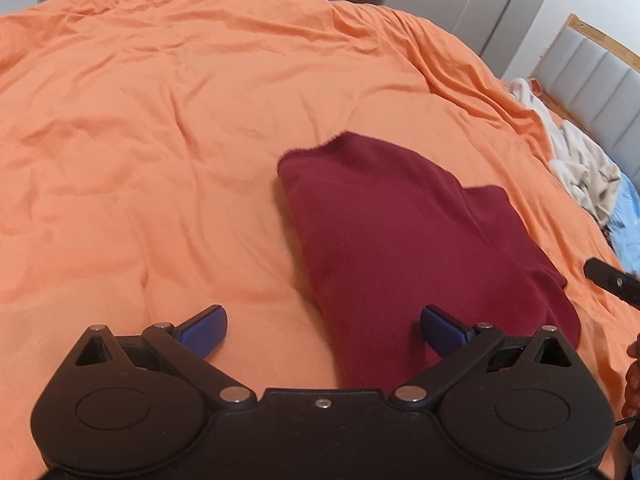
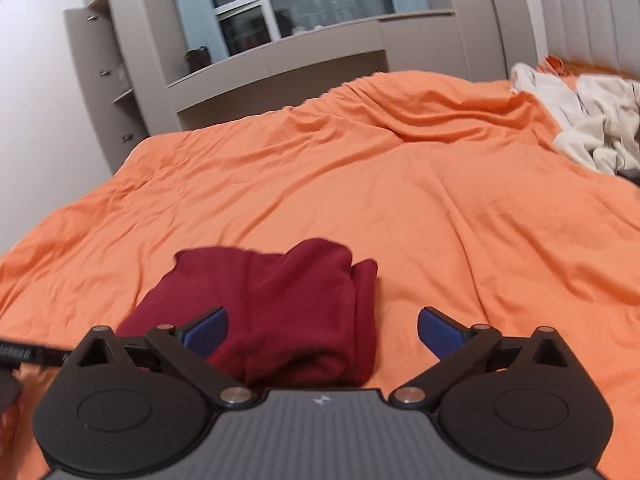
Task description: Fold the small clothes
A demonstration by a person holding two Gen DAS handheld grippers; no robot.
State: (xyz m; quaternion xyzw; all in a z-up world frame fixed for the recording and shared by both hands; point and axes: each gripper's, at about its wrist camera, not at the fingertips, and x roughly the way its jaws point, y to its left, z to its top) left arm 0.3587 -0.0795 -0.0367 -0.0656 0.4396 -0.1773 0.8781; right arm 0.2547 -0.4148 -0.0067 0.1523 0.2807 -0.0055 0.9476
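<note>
A dark red garment [image 1: 404, 236] lies folded on the orange bedspread [image 1: 160, 140]. My left gripper [image 1: 323, 330] is open and empty, its right finger over the garment's near edge, its left finger over bare bedspread. In the right wrist view the same garment [image 2: 276, 312] lies just ahead, bunched in folds. My right gripper [image 2: 323, 330] is open and empty, its left finger over the garment, its right finger over the bedspread [image 2: 440, 200]. The right gripper's black tip shows at the right edge of the left wrist view [image 1: 612, 280].
A heap of white and cream clothes [image 2: 588, 120] lies at the bed's right side, also in the left wrist view [image 1: 584, 168], next to a light blue cloth [image 1: 628, 216]. A padded headboard [image 1: 592, 84] stands at the right. Grey cabinets and a window [image 2: 304, 12] stand beyond the bed.
</note>
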